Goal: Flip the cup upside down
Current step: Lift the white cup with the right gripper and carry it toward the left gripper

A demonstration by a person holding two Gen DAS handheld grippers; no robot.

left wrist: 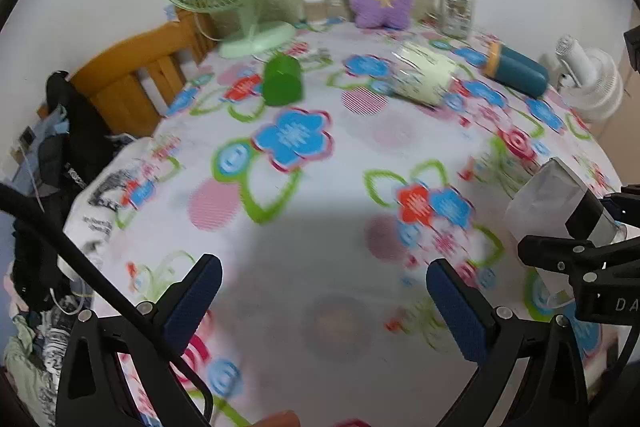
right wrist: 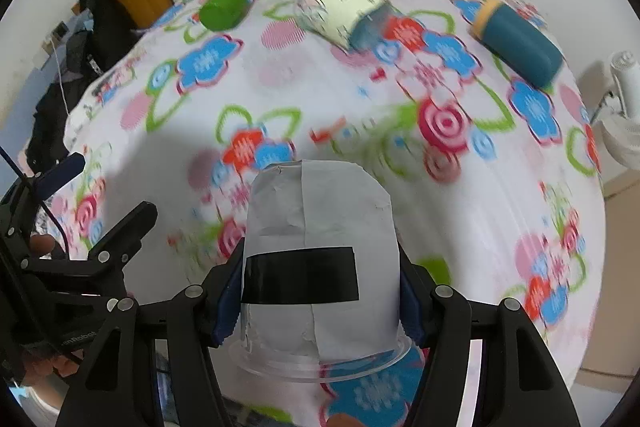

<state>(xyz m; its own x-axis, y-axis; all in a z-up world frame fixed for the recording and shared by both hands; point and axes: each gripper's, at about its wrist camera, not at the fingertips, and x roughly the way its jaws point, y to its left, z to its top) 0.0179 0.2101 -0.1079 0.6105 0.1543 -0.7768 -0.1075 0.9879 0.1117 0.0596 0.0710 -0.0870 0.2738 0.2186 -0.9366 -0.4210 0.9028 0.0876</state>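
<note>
Right wrist view: the right gripper (right wrist: 320,291) clamps a clear plastic cup (right wrist: 320,251) wrapped in white paper w/ a black tape band, low centre of frame. Its rim points toward the camera and its base points away, so the cup looks tipped over or partly turned; whether it touches the floral cloth (right wrist: 400,155) is unclear.

Left wrist view: the left gripper (left wrist: 324,303) sits at the bottom of frame, fingers spread wide, holding nothing; the cup shows at right edge.

Judged progress: cup grabbed and seemingly mid-flip; still left are setting it rim-down and letting go.
</note>
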